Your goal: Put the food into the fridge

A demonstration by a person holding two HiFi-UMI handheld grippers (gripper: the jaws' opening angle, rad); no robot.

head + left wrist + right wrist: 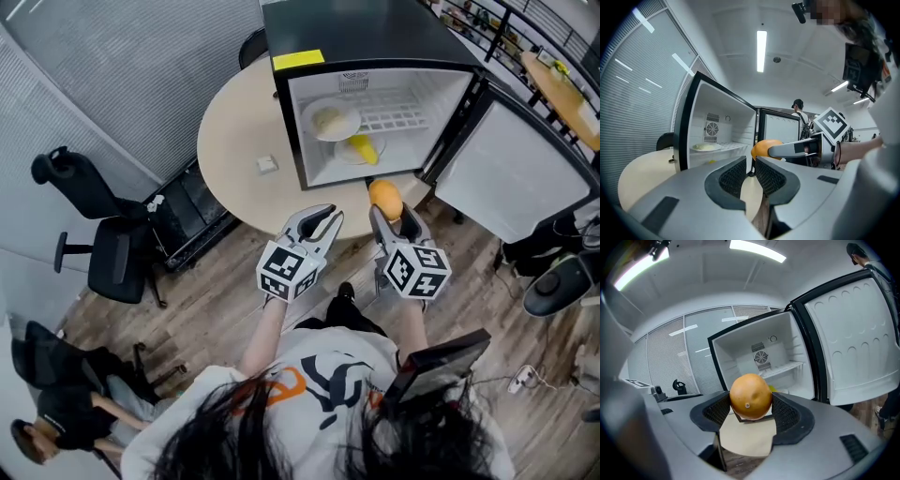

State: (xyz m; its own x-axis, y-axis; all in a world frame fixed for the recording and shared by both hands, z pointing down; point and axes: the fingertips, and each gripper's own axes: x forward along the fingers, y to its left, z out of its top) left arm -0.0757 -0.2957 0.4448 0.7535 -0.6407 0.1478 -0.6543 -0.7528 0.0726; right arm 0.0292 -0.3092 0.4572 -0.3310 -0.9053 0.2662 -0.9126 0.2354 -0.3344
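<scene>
Orange in colour and round, the orange is clamped in the right gripper. The two pads press on it at 9 and 3 o'clock in the right gripper view, a little under its widest line. It is in the air above the table edge, and the open fridge stands at 12 o'clock from it in the head view. The door is swung out towards 2 o'clock.

The left gripper is just beside, at 9 o'clock of the right one. Its fingers are drawn nearly together and nothing is between them.

Inside the fridge, a plate with pale food is on the shelf, at 11 o'clock from the orange. Some yellow food lies on the floor below, at 12 o'clock.

I judge the orange to be firm and of middle weight, so it should bear this grip without damage. The peel looks smooth and perhaps a little slippery, and a ball can turn between two pads. The best hold is across the widest part, so the present hold seems a bit low. When it is put down it may roll, so a flat free place by a wall would be safer.
</scene>
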